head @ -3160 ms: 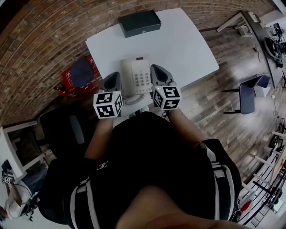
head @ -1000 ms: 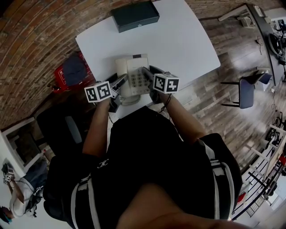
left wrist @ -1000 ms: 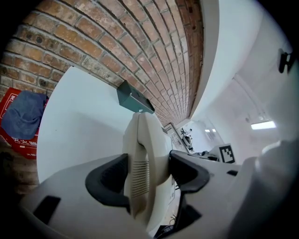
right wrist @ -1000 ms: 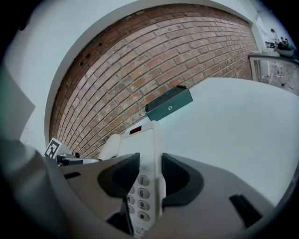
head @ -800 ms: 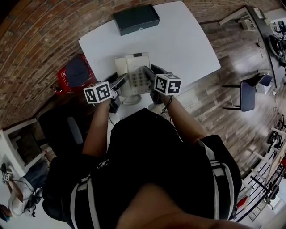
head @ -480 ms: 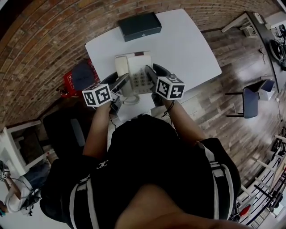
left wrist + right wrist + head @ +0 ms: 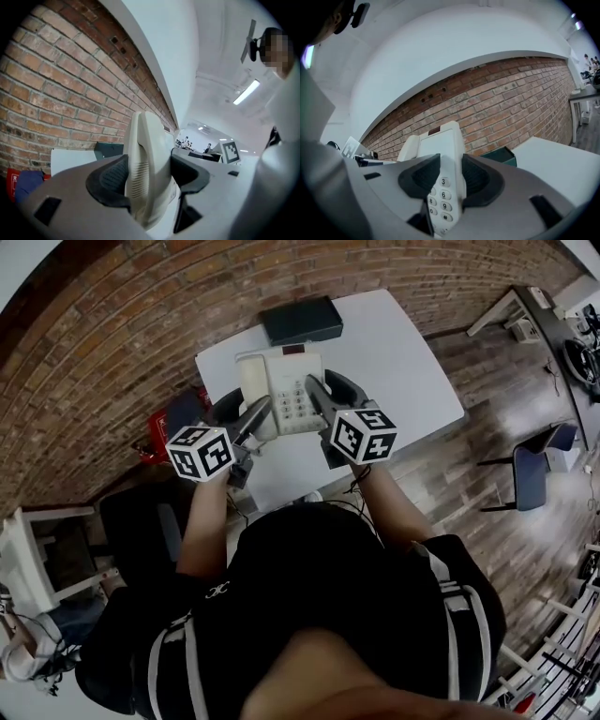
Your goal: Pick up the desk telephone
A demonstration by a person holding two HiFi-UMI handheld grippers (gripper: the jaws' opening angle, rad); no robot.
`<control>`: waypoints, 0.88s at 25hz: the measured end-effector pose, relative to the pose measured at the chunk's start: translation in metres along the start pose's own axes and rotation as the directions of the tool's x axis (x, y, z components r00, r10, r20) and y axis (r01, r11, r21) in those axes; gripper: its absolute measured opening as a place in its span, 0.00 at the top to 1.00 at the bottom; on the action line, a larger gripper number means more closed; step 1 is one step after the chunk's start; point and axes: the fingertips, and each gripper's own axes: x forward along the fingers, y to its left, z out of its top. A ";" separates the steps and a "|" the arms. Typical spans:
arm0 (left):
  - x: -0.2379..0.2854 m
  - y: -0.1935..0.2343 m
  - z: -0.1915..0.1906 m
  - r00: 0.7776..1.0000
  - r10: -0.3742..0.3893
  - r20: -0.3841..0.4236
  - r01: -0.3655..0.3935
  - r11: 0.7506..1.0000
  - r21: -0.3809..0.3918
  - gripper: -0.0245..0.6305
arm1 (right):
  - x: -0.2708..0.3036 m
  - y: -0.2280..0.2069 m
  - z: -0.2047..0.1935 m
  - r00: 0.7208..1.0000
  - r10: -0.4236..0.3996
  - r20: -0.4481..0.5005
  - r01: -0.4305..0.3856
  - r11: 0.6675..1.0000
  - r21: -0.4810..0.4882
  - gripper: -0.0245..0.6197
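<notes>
The cream desk telephone (image 7: 284,388) hangs in the air above the white table (image 7: 403,362), held between both grippers. My left gripper (image 7: 255,418) is shut on its left side, where the handset (image 7: 143,164) lies; the dark pads (image 7: 110,180) press on it from both sides. My right gripper (image 7: 314,395) is shut on the right edge beside the keypad (image 7: 440,199). In the right gripper view the telephone (image 7: 440,154) stands between the pads (image 7: 476,180), seen against the brick wall.
A dark flat box (image 7: 300,320) lies at the table's far edge, just beyond the telephone. A brick wall (image 7: 112,334) runs behind. A red and blue thing (image 7: 173,418) sits on the floor left of the table; a chair (image 7: 530,470) stands at the right.
Both grippers have risen together with the telephone, which has come up off the table and now shows larger and nearer the dark box. The grips look unchanged.
</notes>
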 end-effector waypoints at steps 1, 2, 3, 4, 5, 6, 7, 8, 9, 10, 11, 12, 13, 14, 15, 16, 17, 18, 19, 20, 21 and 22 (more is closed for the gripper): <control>-0.003 -0.005 0.008 1.000 -0.001 0.019 0.000 1.000 0.017 0.53 | -0.003 0.004 0.009 1.000 0.007 0.019 -0.007 1.000 -0.011 0.76; -0.006 -0.011 0.016 0.999 -0.002 0.039 0.001 1.000 0.030 0.53 | -0.005 0.008 0.017 0.999 0.014 0.039 -0.013 1.000 -0.021 0.76; -0.009 -0.016 0.023 0.998 -0.004 0.058 0.002 0.999 0.041 0.53 | -0.008 0.011 0.026 0.998 0.020 0.058 -0.019 0.999 -0.029 0.76; -0.012 -0.021 0.030 0.997 -0.006 0.074 0.002 0.998 0.055 0.53 | -0.011 0.015 0.034 0.997 0.027 0.076 -0.024 0.999 -0.037 0.76; -0.015 -0.025 0.036 0.996 -0.009 0.089 0.002 0.997 0.073 0.53 | -0.014 0.019 0.041 0.995 0.034 0.093 -0.030 0.998 -0.046 0.76; -0.018 -0.030 0.042 0.995 -0.011 0.102 0.002 0.996 0.095 0.53 | -0.016 0.023 0.048 0.993 0.042 0.109 -0.036 0.998 -0.058 0.76; -0.021 -0.034 0.046 0.993 -0.014 0.114 0.000 0.993 0.116 0.53 | -0.019 0.027 0.054 0.991 0.048 0.124 -0.040 0.997 -0.073 0.76; -0.024 -0.038 0.050 0.992 -0.016 0.126 -0.001 0.991 0.134 0.53 | -0.022 0.031 0.060 0.989 0.054 0.139 -0.041 0.995 -0.090 0.76; -0.027 -0.041 0.053 0.990 -0.020 0.137 0.000 0.989 0.147 0.53 | -0.025 0.035 0.064 0.987 0.057 0.153 -0.041 0.993 -0.106 0.76; -0.029 -0.044 0.055 0.989 -0.024 0.145 0.001 0.988 0.156 0.53 | -0.027 0.038 0.068 0.985 0.060 0.165 -0.040 0.992 -0.119 0.76; -0.030 -0.045 0.057 0.988 -0.027 0.149 0.003 0.987 0.162 0.53 | -0.029 0.040 0.071 0.983 0.060 0.174 -0.038 0.991 -0.130 0.76; -0.031 -0.046 0.057 0.988 -0.029 0.150 0.004 0.986 0.165 0.53 | -0.030 0.041 0.073 0.982 0.059 0.179 -0.034 0.989 -0.141 0.76; -0.031 -0.046 0.057 0.989 -0.030 0.147 0.005 0.986 0.164 0.53 | -0.031 0.042 0.073 0.982 0.057 0.180 -0.030 0.988 -0.150 0.76; -0.030 -0.046 0.056 0.989 -0.029 0.143 0.005 0.987 0.161 0.53 | -0.031 0.042 0.073 0.983 0.055 0.178 -0.027 0.988 -0.153 0.76; -0.030 -0.045 0.055 0.990 -0.028 0.139 0.006 0.988 0.155 0.53 | -0.030 0.041 0.072 0.984 0.052 0.172 -0.026 0.988 -0.152 0.76; -0.030 -0.045 0.054 0.990 -0.028 0.137 0.008 0.989 0.148 0.53 | -0.030 0.041 0.071 0.985 0.050 0.167 -0.025 0.989 -0.148 0.76; -0.029 -0.045 0.053 0.990 -0.029 0.135 0.009 0.990 0.142 0.53 | -0.030 0.041 0.071 0.986 0.049 0.162 -0.025 0.989 -0.145 0.76; -0.029 -0.044 0.052 0.991 -0.030 0.134 0.011 0.991 0.137 0.53 | -0.030 0.040 0.070 0.986 0.048 0.159 -0.025 0.990 -0.142 0.76; -0.029 -0.044 0.052 0.991 -0.031 0.133 0.013 0.991 0.132 0.53 | -0.030 0.040 0.070 0.986 0.047 0.157 -0.025 0.990 -0.139 0.76; -0.030 -0.043 0.053 0.991 -0.033 0.133 0.016 0.992 0.128 0.53 | -0.030 0.041 0.069 0.987 0.045 0.157 -0.024 0.990 -0.136 0.76; -0.030 -0.043 0.053 0.991 -0.035 0.132 0.018 0.992 0.125 0.53 | -0.030 0.041 0.069 0.987 0.043 0.157 -0.022 0.991 -0.133 0.76; -0.031 -0.043 0.052 0.991 -0.037 0.132 0.020 0.992 0.124 0.53 | -0.030 0.041 0.068 0.987 0.042 0.158 -0.021 0.991 -0.131 0.76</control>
